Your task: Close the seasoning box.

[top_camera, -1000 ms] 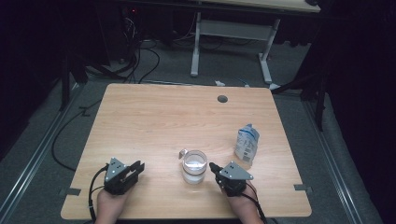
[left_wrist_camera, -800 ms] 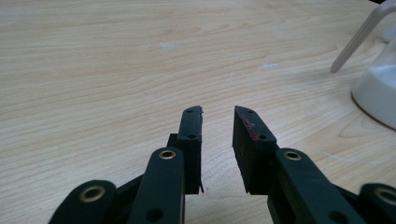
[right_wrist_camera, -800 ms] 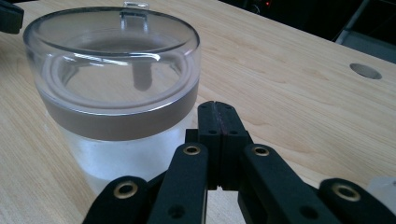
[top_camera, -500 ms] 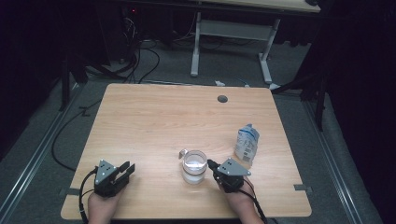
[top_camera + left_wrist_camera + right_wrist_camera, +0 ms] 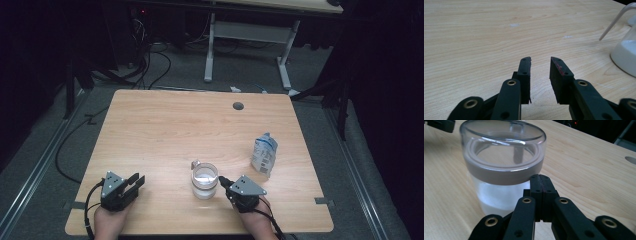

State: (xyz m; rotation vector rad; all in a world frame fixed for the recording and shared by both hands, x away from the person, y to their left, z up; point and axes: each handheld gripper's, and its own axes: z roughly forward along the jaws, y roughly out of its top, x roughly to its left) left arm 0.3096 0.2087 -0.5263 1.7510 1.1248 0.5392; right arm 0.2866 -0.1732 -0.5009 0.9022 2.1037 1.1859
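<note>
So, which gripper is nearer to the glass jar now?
Right. The right gripper is shut, with its tips right beside the glass jar. The left gripper, open with nothing between its jaws, sits well away on the jar's other side.

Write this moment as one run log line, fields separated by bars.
left gripper: jaws just opening, empty | right gripper: jaws shut, beside jar | pouch: upright

A dark lab: bare desk (image 5: 150, 130), floor cables (image 5: 150, 70), rails (image 5: 30, 185).
</note>
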